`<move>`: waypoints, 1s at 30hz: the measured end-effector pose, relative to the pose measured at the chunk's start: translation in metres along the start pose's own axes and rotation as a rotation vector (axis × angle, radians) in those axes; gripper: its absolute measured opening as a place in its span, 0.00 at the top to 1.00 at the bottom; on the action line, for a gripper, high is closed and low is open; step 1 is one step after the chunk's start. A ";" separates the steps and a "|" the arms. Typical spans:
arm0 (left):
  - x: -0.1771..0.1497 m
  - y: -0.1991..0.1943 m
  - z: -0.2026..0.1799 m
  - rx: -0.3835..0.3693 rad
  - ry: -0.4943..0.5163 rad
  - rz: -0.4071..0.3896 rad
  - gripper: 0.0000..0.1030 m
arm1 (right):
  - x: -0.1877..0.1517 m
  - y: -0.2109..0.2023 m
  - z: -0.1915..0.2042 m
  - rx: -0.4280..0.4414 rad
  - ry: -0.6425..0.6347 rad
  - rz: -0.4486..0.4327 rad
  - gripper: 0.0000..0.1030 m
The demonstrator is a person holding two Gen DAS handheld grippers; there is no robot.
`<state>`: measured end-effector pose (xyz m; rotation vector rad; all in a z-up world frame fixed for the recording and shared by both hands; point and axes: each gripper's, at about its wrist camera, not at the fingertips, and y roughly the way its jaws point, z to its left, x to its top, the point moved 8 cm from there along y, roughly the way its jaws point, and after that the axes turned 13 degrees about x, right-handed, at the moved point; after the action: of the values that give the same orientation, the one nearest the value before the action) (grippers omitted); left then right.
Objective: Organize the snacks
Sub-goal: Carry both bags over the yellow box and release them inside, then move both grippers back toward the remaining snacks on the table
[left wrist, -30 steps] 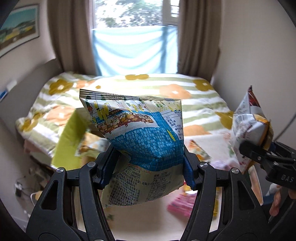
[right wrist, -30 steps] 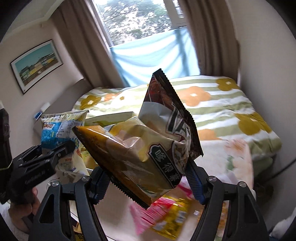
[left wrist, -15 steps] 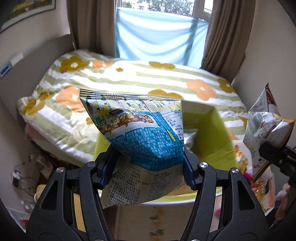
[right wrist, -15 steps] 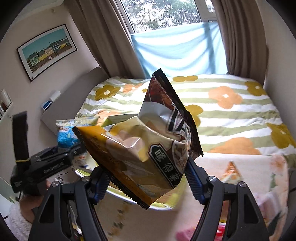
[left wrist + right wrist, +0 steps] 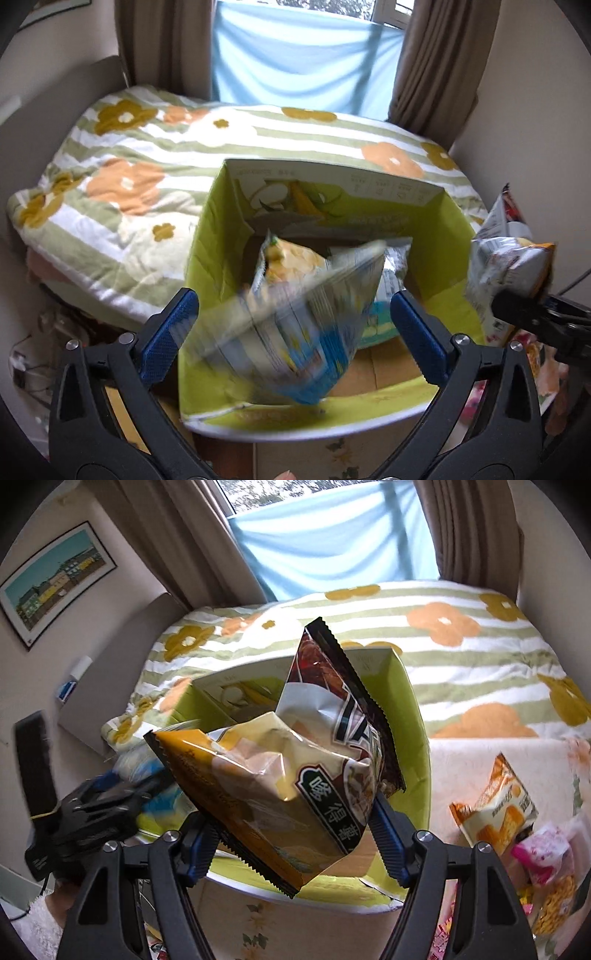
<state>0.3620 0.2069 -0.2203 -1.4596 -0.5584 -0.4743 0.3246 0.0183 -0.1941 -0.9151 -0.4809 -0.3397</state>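
A lime-green cardboard box (image 5: 207,258) stands open below me, with a yellow snack bag (image 5: 291,262) inside. My left gripper (image 5: 295,332) hangs over it, its jaws opening wide. The blue and white snack bag (image 5: 295,332) is blurred and dropping between the pads, free of both. My right gripper (image 5: 291,834) is shut on a crumpled yellow and brown chip bag (image 5: 280,768), held above the box's (image 5: 410,716) right side. That same bag (image 5: 506,254) shows at the right edge of the left wrist view. The left gripper (image 5: 92,808) appears at the lower left of the right wrist view.
A bed with a striped flower quilt (image 5: 155,155) lies behind the box. To the right on a pale floral cloth (image 5: 461,768) are an orange and white snack pack (image 5: 498,805) and a pink pack (image 5: 543,856). Cables and clutter (image 5: 33,354) sit on the floor at left.
Both grippers moved forward and down over the green box. The left jaws sprang apart and the blue bag fell loose into the box. The right gripper kept its grip on the chip bag.
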 end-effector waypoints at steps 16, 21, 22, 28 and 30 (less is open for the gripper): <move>-0.031 -0.025 0.009 0.044 -0.012 0.036 0.01 | -0.010 0.015 0.001 -0.035 -0.040 0.002 0.01; -0.036 -0.033 0.013 0.049 -0.023 0.039 0.01 | -0.019 0.010 0.002 -0.050 -0.078 -0.006 0.01; -0.036 -0.034 0.013 0.050 -0.023 0.042 0.01 | -0.020 0.009 0.002 -0.056 -0.082 -0.005 0.01; -0.039 -0.040 0.013 0.026 -0.030 0.045 0.01 | -0.025 0.002 0.005 -0.057 -0.092 0.006 0.01; -0.040 -0.039 0.011 0.009 -0.041 0.057 0.01 | -0.026 -0.001 0.007 -0.059 -0.086 -0.005 0.01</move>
<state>0.3055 0.2140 -0.2137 -1.4754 -0.5489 -0.3975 0.3003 0.0252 -0.2033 -0.9887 -0.5546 -0.3208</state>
